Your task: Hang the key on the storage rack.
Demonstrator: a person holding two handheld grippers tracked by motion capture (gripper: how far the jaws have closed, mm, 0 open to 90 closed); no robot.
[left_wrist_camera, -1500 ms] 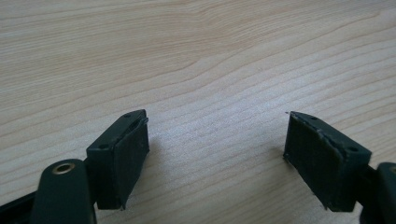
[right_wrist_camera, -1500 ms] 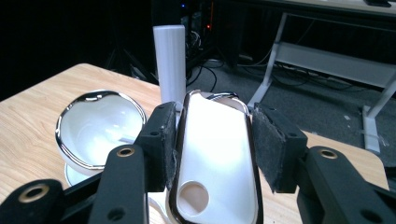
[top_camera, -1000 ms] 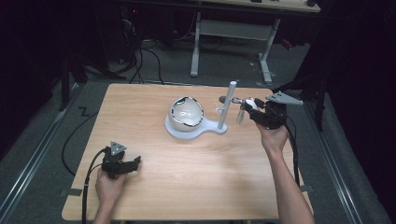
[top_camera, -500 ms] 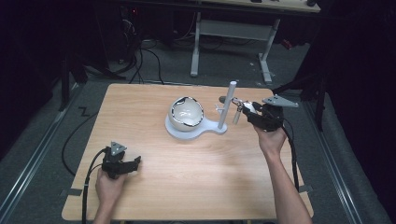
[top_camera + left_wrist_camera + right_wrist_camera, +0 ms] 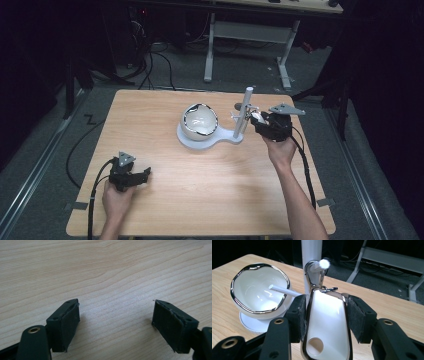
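Now the right gripper (image 5: 325,322) clamps a white key tag (image 5: 327,327) with a silver rim, its black pads pressing the tag's two long edges. The tag's metal clasp (image 5: 315,273) is looped over a short white peg (image 5: 320,265) that sticks out from the upright white post (image 5: 311,250) of a stand. In the high view the right gripper (image 5: 260,120) sits at about 3 o'clock from the post (image 5: 244,112), and compared with a second ago the hand has come lower and a little nearer to the post, so the clasp now sits on the peg rather than short of it. Judging from that, the hanging step is nearly done; what remains is probably to let the tag go and back away.

Just beyond, at 9 o'clock from the post, a white bowl (image 5: 199,121) with a silver wavy rim rests on the stand's round white base (image 5: 210,141); a second thin peg (image 5: 283,290) points toward it.

The left gripper (image 5: 131,172) rests on the table near its 7 o'clock corner, jaws spread wide with nothing between them, only bare wood grain showing between its pads (image 5: 67,322).

The table (image 5: 165,110) is light wood, otherwise bare. Around it lies grey floor with black cables (image 5: 150,65) at 11 o'clock, and a white-legged desk frame (image 5: 250,32) stands at 12 o'clock in a dark room.
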